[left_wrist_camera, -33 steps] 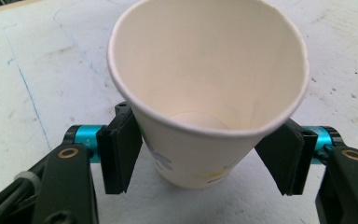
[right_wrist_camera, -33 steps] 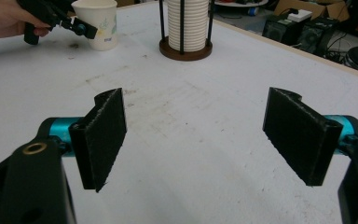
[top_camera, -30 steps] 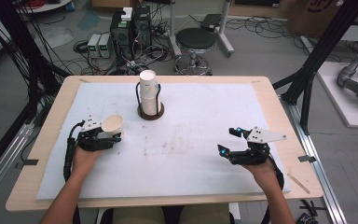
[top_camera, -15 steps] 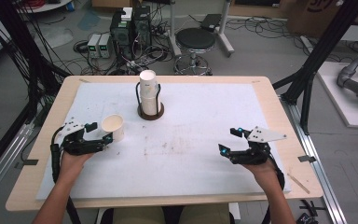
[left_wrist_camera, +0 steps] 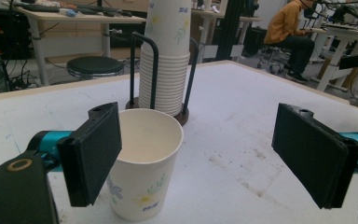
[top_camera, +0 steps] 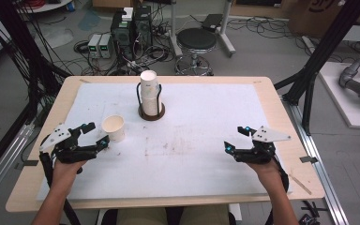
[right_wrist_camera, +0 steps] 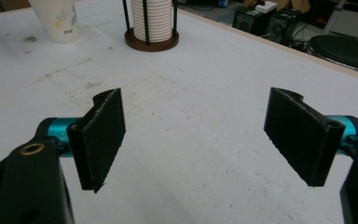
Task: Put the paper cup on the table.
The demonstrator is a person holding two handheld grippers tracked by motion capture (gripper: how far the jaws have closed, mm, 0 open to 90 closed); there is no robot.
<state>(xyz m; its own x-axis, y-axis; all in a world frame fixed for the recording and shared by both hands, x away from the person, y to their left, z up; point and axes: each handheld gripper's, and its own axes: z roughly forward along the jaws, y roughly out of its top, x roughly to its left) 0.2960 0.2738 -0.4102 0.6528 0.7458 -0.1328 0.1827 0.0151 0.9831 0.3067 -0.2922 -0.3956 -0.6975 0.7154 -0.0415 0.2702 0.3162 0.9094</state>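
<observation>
Released by the left gripper [top_camera: 95,134], paper cup [top_camera: 113,128] stands upright, empty.

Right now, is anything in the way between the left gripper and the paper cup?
No. The left gripper sits right beside the paper cup, jaws open, with bare white table cover between them.

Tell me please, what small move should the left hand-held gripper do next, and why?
Probably draw the left hand-held gripper a little further back from the paper cup. Its jaws have just been opening and stand wide, with no pad pressing the cup, which stands upright on the white table cover near the cup stack. One jaw is close beside the cup's rim, so a straight retreat avoids tipping it.
</observation>
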